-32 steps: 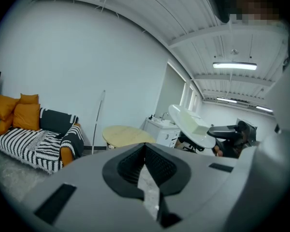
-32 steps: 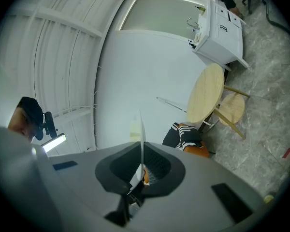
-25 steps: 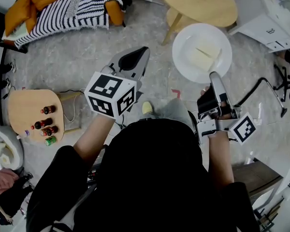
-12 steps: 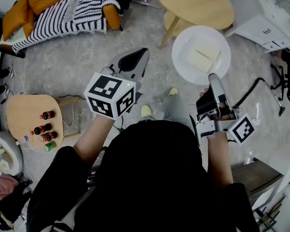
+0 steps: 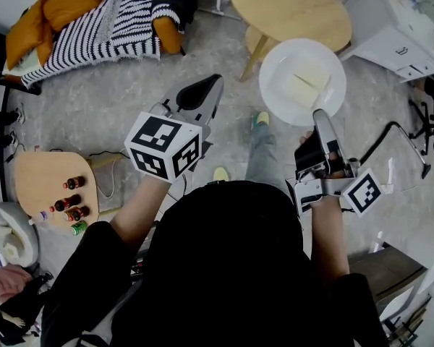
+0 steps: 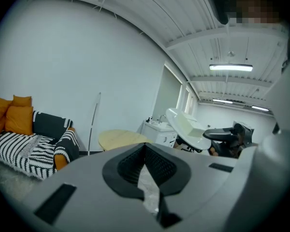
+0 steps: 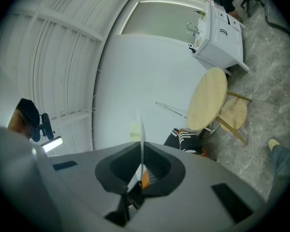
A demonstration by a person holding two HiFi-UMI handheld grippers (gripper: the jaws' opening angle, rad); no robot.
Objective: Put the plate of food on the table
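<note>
Plate (image 5: 301,82) — white, round, shallow. It carries pale cream food (image 5: 304,87) in flat rectangular slabs near the centre. The plate is held in the air, its near rim clamped in the right tongs (image 5: 320,114); the right gripper view shows it edge-on as a thin white line. The round light-wood tabletop (image 5: 289,9) lies just beyond — in the head view the plate's far rim overlaps its near edge, not resting on it.

Behind plate (image 5: 281,63), round table (image 5: 289,6); at left, sofa (image 5: 101,20); bottles (image 5: 69,204) on side table (image 5: 37,179).

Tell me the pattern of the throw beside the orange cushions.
Black-and-white stripes; the throw shows best in the head view.
</note>
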